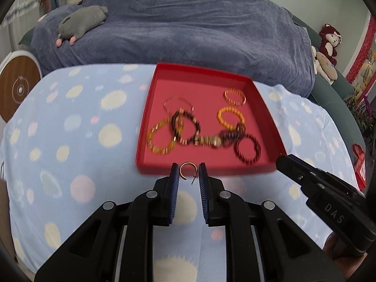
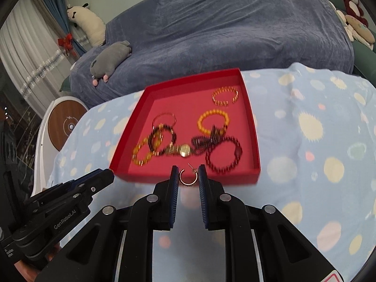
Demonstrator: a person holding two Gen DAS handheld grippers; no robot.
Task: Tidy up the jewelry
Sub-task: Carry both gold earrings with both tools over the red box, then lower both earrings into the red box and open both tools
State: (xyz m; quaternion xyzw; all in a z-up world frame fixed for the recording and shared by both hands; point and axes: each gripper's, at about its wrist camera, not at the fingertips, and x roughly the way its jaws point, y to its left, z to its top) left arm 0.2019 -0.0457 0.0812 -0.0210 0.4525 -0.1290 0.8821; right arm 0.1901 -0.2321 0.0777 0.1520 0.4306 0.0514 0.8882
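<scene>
Both sets of fingers pinch a tiny gold hoop earring: left gripper [image 1: 188,171], right gripper [image 2: 188,175]. Light, stiff, slippery; hold its sides, near the red tray [image 1: 150,108].

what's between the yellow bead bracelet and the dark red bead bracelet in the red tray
A dark, blurred bracelet lies between the yellow bead bracelet and the dark red bead bracelet, overlapping both; the right wrist view shows it best.

sofa [image 1: 188,30]: blue throw | curtain [image 2: 25,54]: white | wall [image 1: 340,4]: pale green
</scene>
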